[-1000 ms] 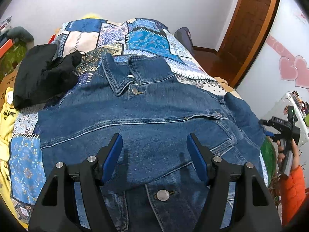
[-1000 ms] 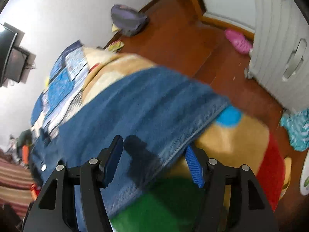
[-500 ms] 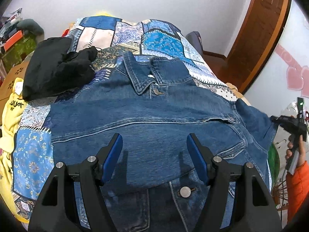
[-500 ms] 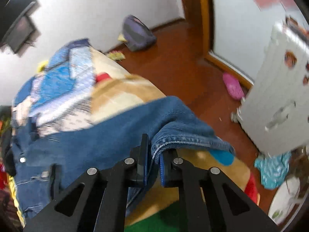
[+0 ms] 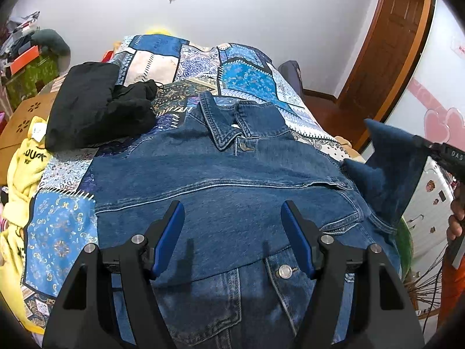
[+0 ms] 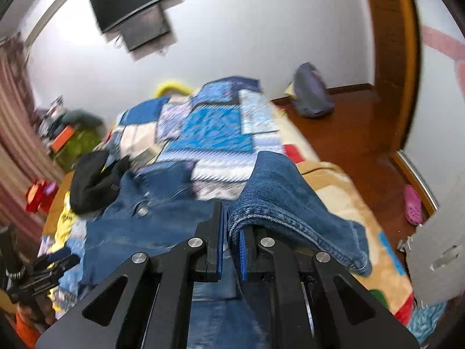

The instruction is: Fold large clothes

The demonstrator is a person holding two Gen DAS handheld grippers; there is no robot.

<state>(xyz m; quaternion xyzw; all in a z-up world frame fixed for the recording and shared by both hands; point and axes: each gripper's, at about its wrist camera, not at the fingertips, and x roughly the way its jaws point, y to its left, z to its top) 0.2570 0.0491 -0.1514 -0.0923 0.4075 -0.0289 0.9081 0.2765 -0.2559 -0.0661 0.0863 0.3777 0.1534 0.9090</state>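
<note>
While the denim jacket (image 5: 221,192) is lying front-up, buttoned, across the patchwork quilt (image 5: 247,78) w/ collar toward the far wall, folding is looking barely started imo: body is sitting flat and unfolded, the far sleeve isn't clearly showing, hem end is hanging toward the cam. Only step underway is the sleeve (image 6: 279,192) on the door side, which is being carried up off the bed edge, presumably to go across the chest. Left to do, by my read: lay that sleeve in, do the other side, then fold the body over.

R gripper (image 6: 231,250) is clamping the sleeve cuff, pads pressed tight on the denim, cloth draping over its right finger. L gripper (image 5: 232,238) is hovering over the jacket's lower front w/ jaws standing well apart, nothing between them, not touching cloth afaict.

Vs a sec ago: R jaws were open around the sleeve edge down at the bed corner; now they're shut on it and the sleeve is standing raised beside the jacket. L view is sitting slightly further back, jaw gap same. Black clothes pile (image 5: 96,104) is staying put by the collar.
</note>
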